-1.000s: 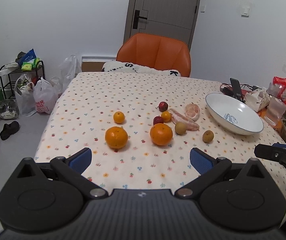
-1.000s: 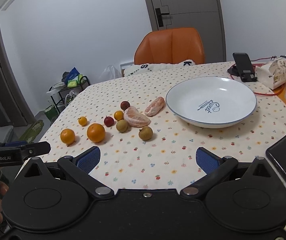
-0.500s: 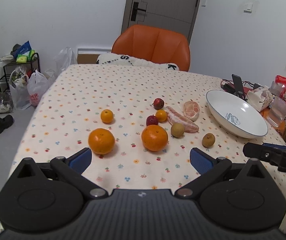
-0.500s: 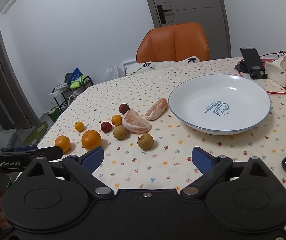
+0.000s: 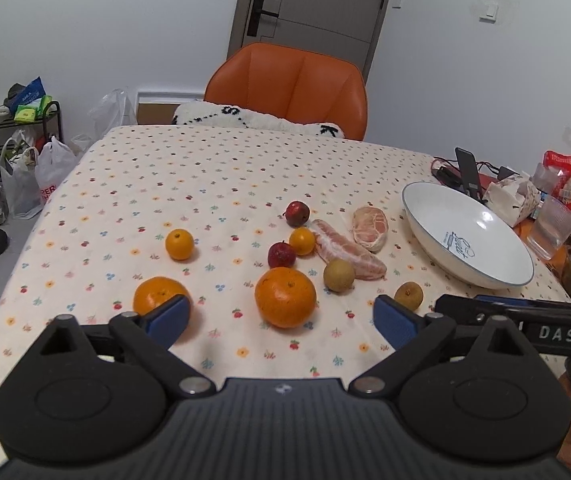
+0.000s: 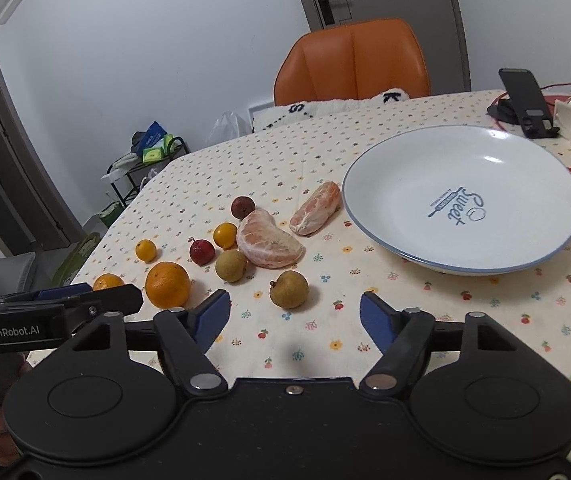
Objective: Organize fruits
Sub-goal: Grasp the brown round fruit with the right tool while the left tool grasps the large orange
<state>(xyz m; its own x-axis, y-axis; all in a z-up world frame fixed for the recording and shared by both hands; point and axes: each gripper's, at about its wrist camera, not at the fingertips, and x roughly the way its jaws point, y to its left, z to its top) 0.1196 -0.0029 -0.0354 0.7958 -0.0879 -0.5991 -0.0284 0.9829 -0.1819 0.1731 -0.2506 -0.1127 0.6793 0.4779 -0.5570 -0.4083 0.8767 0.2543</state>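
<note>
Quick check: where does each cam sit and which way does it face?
Left wrist: on the left tongs, open, facing a large orange; right tongs and a hand at right edge.
Right wrist: on the right tongs, open, facing a small brown round fruit and white blue-rimmed plate; left tongs at left edge.
Shared: fruits, plate, orange chair.

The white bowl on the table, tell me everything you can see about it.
The white bowl is wide, shallow and glossy, probably ceramic, with a thin blue line around its rim and dark blue lettering reading "Sweet" with a rolling-pin drawing inside. It sits upright on the floral tablecloth and holds nothing. A peeled citrus segment lies just beside its rim; whether they touch is unclear. A phone stand is behind it.
</note>
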